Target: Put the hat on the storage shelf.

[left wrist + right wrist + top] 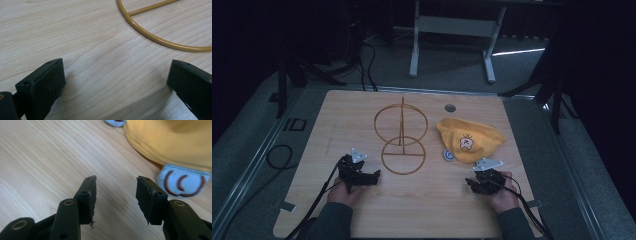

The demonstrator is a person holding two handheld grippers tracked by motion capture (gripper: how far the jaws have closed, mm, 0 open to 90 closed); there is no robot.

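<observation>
High view first: I am looking down on a wooden bench (312,200) with both hands coming in from the near edge. I am seeing my left gripper (362,176) resting near the left front, its fingers (45,82) spread wide apart over bare wood and gripping nothing. My right gripper (479,182) is sitting near the right front, its fingers (87,197) also parted, with a clear gap and nothing between them.

Just beyond the left gripper, a gold wire stand (402,137) is occupying the bench's middle. Its flat base ring is lying on the wood while a thin post is rising to a second ring; in this view the long axis is running away from me, toward the far edge.

Beyond the right gripper, a yellow cloth cap (469,137) with a small printed figure is lying crumpled, its longer side stretching left to right. A pale blue patch with brown curved marks (183,182) is peeking out at its near edge, close to the right fingers.
</observation>
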